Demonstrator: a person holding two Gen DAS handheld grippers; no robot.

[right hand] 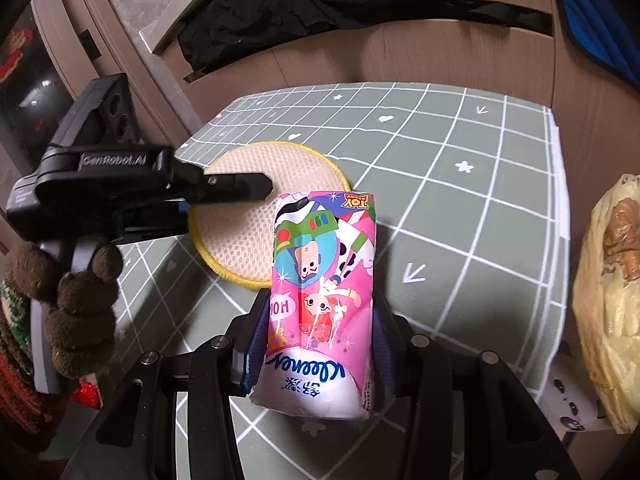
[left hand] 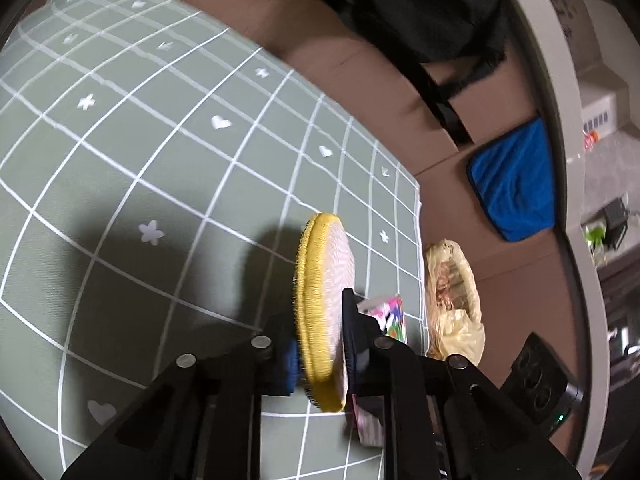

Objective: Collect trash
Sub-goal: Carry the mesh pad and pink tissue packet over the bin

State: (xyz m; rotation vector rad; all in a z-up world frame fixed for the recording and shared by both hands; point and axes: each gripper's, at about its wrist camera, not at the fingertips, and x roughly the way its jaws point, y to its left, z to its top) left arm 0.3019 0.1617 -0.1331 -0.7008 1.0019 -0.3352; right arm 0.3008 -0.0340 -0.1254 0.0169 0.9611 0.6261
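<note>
Trash here is lying at the side of the grid-patterned green mat [right hand: 460,208]: a crumpled yellow plastic bag [right hand: 608,300] is sitting just off the mat's edge on the brown floor [left hand: 304,40]. Across the mat, the left gripper [left hand: 320,340] is clamping a round yellow-rimmed mesh pad [left hand: 324,304] between its 2 fingers, holding it on edge in its own view. The right gripper [right hand: 316,344] is gripping a pink Kleenex tissue pack [right hand: 324,288] above the mat, its jaws pressing on both sides. A gloved hand [right hand: 80,300] is holding the left gripper's handle. A blue cloth [left hand: 516,184] is lying on the floor, well apart from the bag.
</note>
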